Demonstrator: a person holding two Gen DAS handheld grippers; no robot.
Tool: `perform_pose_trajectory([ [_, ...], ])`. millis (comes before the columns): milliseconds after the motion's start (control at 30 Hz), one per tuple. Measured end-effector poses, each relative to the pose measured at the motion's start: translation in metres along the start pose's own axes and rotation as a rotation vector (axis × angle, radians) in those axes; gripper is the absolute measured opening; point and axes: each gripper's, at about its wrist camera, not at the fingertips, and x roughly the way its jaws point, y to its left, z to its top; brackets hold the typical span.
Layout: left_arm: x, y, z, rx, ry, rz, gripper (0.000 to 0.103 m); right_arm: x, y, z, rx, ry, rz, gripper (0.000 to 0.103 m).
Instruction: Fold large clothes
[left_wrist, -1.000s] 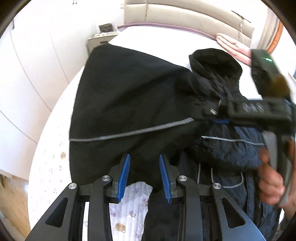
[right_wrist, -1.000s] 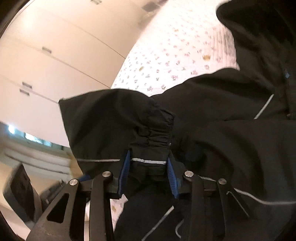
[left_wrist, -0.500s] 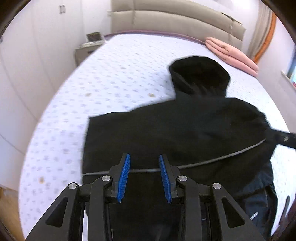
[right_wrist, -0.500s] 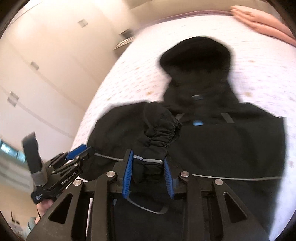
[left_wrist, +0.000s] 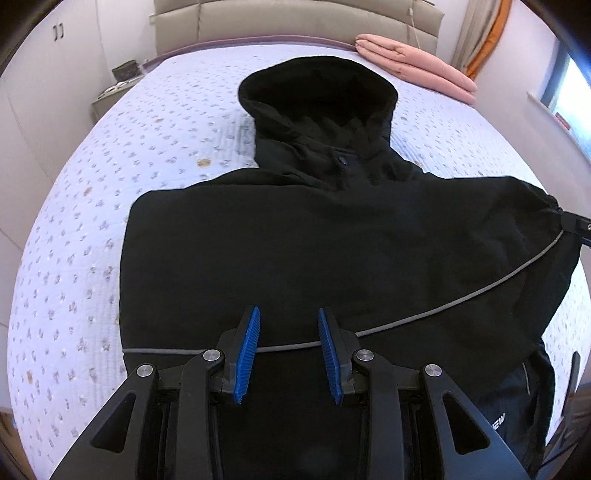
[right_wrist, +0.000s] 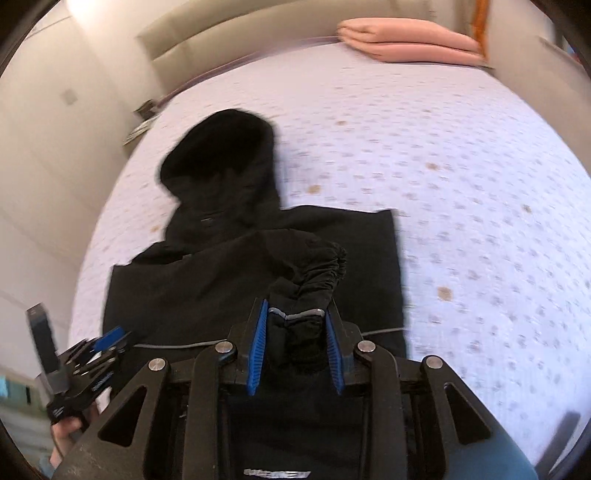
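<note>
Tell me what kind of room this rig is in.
Almost certainly a home bedroom: the black hooded jacket lies on a bed with a floral quilted cover, against a padded headboard, with a nightstand beside it and folded pink bedding.

Both claws — left claw (left_wrist: 288, 349), right claw (right_wrist: 297, 349) — black, blue-ribbed pads, silver screws.

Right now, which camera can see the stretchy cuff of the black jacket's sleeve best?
The right wrist view. The gathered sleeve cuff sits up close, pinched in the right gripper, so its elastic ruffles show clearly. The left wrist view catches that cuff only at the frame's far right edge, dark and small.
</note>
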Motion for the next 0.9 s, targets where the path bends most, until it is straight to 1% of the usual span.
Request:
perform_pose_trajectory([
  [67, 0.013, -0.005, -0.001, 0.016, 0.03, 0.022, 0.034, 0.012, -0.013, -0.004, 0.012, 0.035, -0.03, 0.033],
  [100, 0.019, -0.007, -0.001, 0.02, 0.042, 0.03, 0.034, 0.022, -0.019, -0.006, 0.024, 0.06, -0.035, 0.033],
  [167, 0.035, -0.008, -0.003, 0.02, 0.072, 0.048, 0.034, 0.051, -0.027, -0.015, 0.027, 0.128, -0.075, 0.033],
  [200, 0.04, -0.009, -0.003, 0.019, 0.076, 0.052, 0.034, 0.07, -0.03, -0.021, 0.008, 0.166, -0.118, 0.035],
  [233, 0.043, -0.009, -0.003, 0.018, 0.075, 0.054, 0.034, 0.08, -0.033, -0.026, -0.005, 0.186, -0.147, 0.037],
  [300, 0.045, -0.01, -0.003, 0.024, 0.068, 0.059, 0.034, 0.1, -0.039, -0.034, -0.009, 0.218, -0.177, 0.039],
  [333, 0.046, -0.01, -0.003, 0.028, 0.067, 0.059, 0.034, 0.106, -0.044, -0.036, 0.003, 0.224, -0.173, 0.04],
  [400, 0.046, -0.009, -0.005, 0.025, 0.065, 0.053, 0.034, 0.112, -0.058, -0.036, 0.07, 0.229, -0.127, 0.043],
  [467, 0.042, -0.005, -0.002, 0.017, 0.074, 0.033, 0.034, 0.109, -0.069, -0.032, 0.119, 0.245, -0.085, 0.044],
  [533, 0.031, 0.001, 0.0, -0.015, 0.081, 0.007, 0.034, 0.1, -0.077, -0.026, 0.156, 0.267, -0.043, 0.049],
  [567, 0.02, 0.007, 0.003, -0.041, 0.068, -0.007, 0.034, 0.09, -0.081, -0.023, 0.176, 0.261, -0.022, 0.057],
  [600, 0.008, 0.012, 0.006, -0.055, 0.045, -0.015, 0.034, 0.075, -0.082, -0.019, 0.179, 0.236, -0.015, 0.063],
  [633, -0.004, 0.015, 0.007, -0.061, 0.018, -0.015, 0.036, 0.063, -0.081, -0.015, 0.166, 0.206, -0.013, 0.066],
  [700, -0.017, 0.019, 0.01, -0.066, -0.012, 0.003, 0.06, 0.04, -0.072, -0.009, 0.111, 0.149, 0.012, 0.079],
  [733, -0.02, 0.021, 0.009, -0.075, -0.017, 0.011, 0.063, 0.033, -0.064, -0.007, 0.08, 0.134, 0.023, 0.079],
  [767, -0.016, 0.022, 0.007, -0.082, -0.007, 0.011, 0.063, 0.034, -0.056, -0.008, 0.047, 0.14, 0.026, 0.079],
  [800, -0.007, 0.022, 0.005, -0.084, 0.02, 0.022, 0.063, 0.038, -0.046, -0.013, 0.01, 0.154, 0.022, 0.079],
  [833, 0.005, 0.02, 0.001, -0.081, 0.065, 0.045, 0.062, 0.047, -0.035, -0.018, -0.044, 0.175, 0.0, 0.078],
  [867, 0.019, 0.019, -0.004, -0.079, 0.103, 0.071, 0.059, 0.06, -0.026, -0.024, -0.098, 0.203, -0.036, 0.072],
  [900, 0.03, 0.017, -0.005, -0.073, 0.117, 0.092, 0.059, 0.077, -0.021, -0.031, -0.147, 0.246, -0.078, 0.068],
])
